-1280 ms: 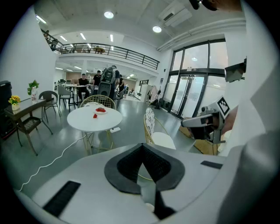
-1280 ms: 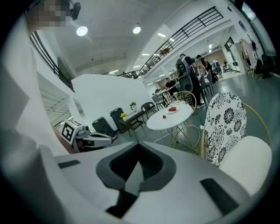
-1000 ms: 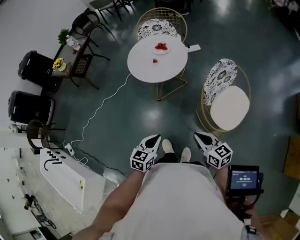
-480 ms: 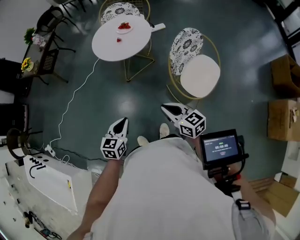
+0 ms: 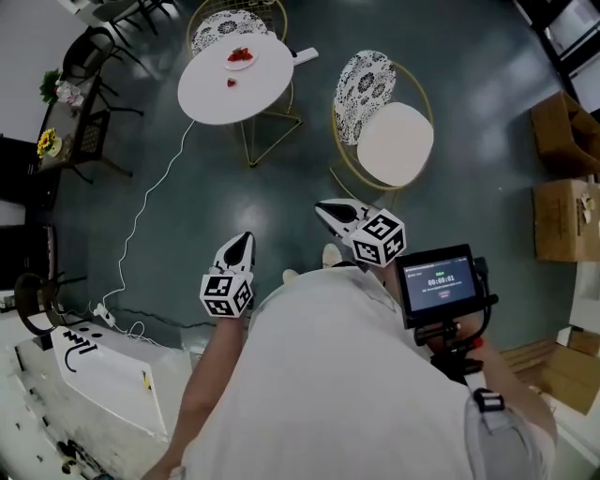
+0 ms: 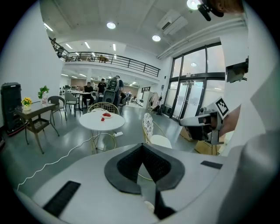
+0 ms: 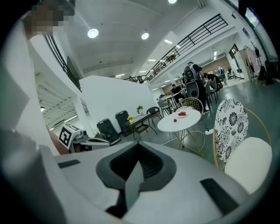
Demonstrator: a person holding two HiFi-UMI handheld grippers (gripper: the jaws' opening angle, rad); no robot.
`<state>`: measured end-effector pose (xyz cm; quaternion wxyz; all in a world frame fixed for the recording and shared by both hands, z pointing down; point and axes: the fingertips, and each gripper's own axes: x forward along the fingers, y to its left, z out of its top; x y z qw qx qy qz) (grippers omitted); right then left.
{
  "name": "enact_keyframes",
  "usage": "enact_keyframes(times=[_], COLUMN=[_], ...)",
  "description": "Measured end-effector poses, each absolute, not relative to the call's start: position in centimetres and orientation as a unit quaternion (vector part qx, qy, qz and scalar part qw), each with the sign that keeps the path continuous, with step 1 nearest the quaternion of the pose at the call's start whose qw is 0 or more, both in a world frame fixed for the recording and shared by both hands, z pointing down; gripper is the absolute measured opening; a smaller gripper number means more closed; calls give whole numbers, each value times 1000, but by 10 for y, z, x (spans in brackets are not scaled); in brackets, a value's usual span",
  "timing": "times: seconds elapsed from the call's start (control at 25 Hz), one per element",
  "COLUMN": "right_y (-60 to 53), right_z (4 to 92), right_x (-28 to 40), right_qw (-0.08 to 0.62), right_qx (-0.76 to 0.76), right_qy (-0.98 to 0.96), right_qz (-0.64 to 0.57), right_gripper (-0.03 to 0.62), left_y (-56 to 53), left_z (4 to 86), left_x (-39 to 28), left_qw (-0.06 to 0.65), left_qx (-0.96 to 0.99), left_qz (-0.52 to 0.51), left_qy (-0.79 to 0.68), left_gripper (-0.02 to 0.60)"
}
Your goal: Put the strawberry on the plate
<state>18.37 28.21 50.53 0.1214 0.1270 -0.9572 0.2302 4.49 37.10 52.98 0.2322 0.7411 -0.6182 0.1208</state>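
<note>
A round white table [image 5: 234,89] stands far ahead at the upper left of the head view. On it sits a small plate [image 5: 240,59] holding red strawberries, with one loose strawberry [image 5: 231,82] beside it. The left gripper view shows the same table [image 6: 103,121], plate [image 6: 106,115] and strawberry [image 6: 102,119] far off. My left gripper [image 5: 241,246] and right gripper [image 5: 324,209] hang over the floor near my body, both shut and empty. Their own views show the left gripper [image 6: 142,151] and the right gripper [image 7: 136,165] with jaws together.
A gold chair with a patterned back and white seat [image 5: 394,141] stands to the right of the table, and another chair [image 5: 225,23] behind it. A white cable [image 5: 150,202] runs across the floor. Cardboard boxes [image 5: 562,131] are at the right, and a side table with flowers [image 5: 61,117] at the left.
The head view has swung, so the table sits further up and left. Both grippers moved forward over the floor, the right one further ahead, and both stayed shut.
</note>
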Motion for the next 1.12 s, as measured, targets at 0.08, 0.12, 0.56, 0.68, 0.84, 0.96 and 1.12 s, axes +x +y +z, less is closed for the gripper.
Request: enact_keyframes(times=[0.08, 0.12, 0.56, 0.68, 0.84, 0.96, 1.12], right_y=[279, 281, 287, 287, 287, 293, 308], right_z=[504, 504, 502, 501, 497, 499, 507], right_x=[185, 180, 157, 157, 154, 145, 128], right_qw=[123, 123, 138, 140, 143, 151, 161], right_qx=[134, 136, 140, 138, 136, 137, 139], right_qy=[-956, -956, -958, -957, -957, -955, -951], right_qz=[231, 230, 211, 212, 213, 217, 223], right_gripper=[5, 5, 5, 5, 5, 5, 5], left_y=[369, 372, 363, 361, 360, 365, 383], left_z=[527, 528, 523, 521, 519, 519, 527], left_x=[45, 40, 24, 25, 23, 14, -7], left_qw=[232, 231, 221, 222, 225, 232, 248], left_qx=[743, 745, 756, 757, 755, 752, 745], left_qz=[118, 117, 108, 104, 99, 95, 92], left_qy=[-616, -615, -607, -605, -607, -609, -613], left_gripper=[5, 5, 5, 5, 5, 5, 5])
